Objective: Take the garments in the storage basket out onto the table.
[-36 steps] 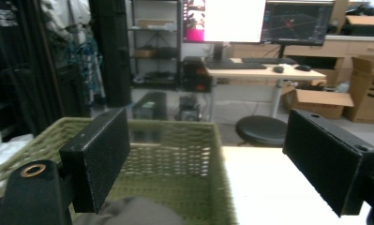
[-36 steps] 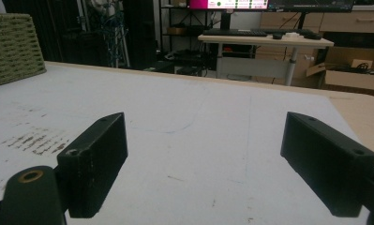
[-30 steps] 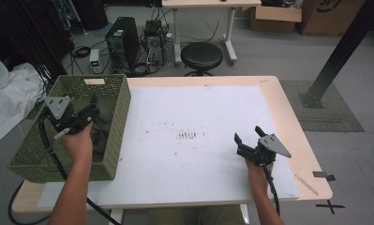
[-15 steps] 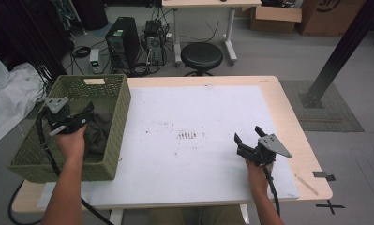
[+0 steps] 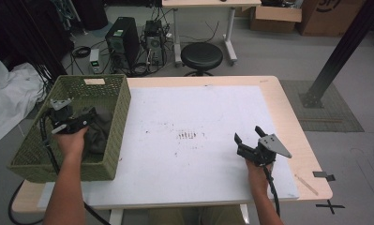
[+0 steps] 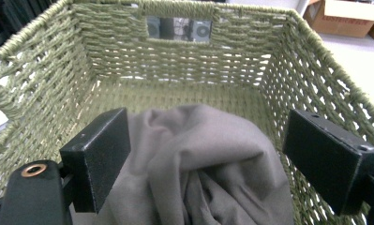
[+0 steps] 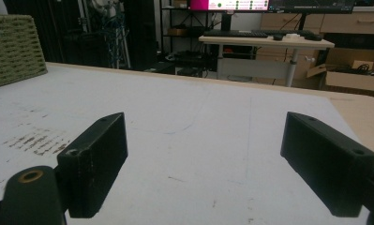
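Change since earlier: left gripper (image 5: pixel 84 117) has slid further toward the basket's left-hand side and sits lower over the cloth; right gripper (image 5: pixel 246 138) unchanged, same spot on the mat.
Table (image 5: pixel 287 112): wooden top, carries everything; basket on its left end, overhanging the left edge a bit.
White mat (image 5: pixel 194 103): covers most of the table, starts just right of the basket; dark smudge marks near its middle, well right of the basket.
Basket (image 5: pixel 116 101): green woven, rectangular, open top, upright; cut-out handle in its far wall (image 6: pixel 177 28).
Cloth (image 6: pixel 208 154): grey, crumpled, lies inside the basket on its floor, toward the near-right part; folds bunched up, far part of basket floor bare.
Left hand (image 5: pixel 72 140): reaches into the basket from its near wall, holding the gripper.
Left gripper state: jaws spread wide, one on each side of the cloth heap; in the left gripper view they look just above or at the fabric, contact hard to tell, nothing pinched.
Right hand (image 5: pixel 255 168): on the mat, far right of the basket, near the table's front edge.
Right gripper state: jaws wide apart, holding nothing, low over bare mat; basket corner (image 7: pixel 16 47) seen far off to its left.
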Tool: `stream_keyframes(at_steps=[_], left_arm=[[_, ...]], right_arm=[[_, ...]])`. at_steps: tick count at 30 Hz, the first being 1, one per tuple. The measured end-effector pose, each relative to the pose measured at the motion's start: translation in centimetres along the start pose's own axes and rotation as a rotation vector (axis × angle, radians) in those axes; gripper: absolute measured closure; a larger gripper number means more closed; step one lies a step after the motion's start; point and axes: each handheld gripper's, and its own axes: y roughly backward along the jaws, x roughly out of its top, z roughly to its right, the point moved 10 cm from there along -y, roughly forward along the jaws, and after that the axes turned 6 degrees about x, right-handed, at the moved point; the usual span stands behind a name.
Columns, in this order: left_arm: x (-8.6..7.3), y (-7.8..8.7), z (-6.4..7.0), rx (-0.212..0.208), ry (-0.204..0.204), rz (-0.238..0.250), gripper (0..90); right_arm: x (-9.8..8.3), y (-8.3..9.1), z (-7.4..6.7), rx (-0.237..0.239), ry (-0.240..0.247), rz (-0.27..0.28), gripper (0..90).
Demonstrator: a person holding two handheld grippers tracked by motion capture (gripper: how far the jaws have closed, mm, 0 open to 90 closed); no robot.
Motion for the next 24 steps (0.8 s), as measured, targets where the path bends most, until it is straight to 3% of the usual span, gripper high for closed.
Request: stream_keyframes(at_steps=[3,7,8,12,21,24], left_arm=[[-0.3,-0.3,-0.1,0.001,0.003,-0.022,15.8],[-1.5,-1.2,-0.3,-0.01,0.03,-0.111,15.8],[-1.5,-1.2,-0.3,-0.01,0.03,-0.111,15.8],[-3.2,-2.0,-0.5,0.004,0.032,-0.227,15.8],[-6.6,-3.5,0.4,-0.029,0.044,-0.435,15.8],[-7.1,-3.9,0.7,-0.029,0.038,-0.457,15.1]], right_arm=[[0.0,0.0,0.0,0.001,0.0,-0.001,14.8],[0.0,0.0,0.0,0.001,0.001,-0.001,14.8],[0.0,0.0,0.0,0.001,0.001,-0.001,14.8],[0.0,0.0,0.0,0.0,0.0,-0.002,14.8],[0.0,0.0,0.0,0.0,-0.002,-0.003,14.9],[0.0,0.0,0.0,0.0,-0.001,-0.003,15.0]])
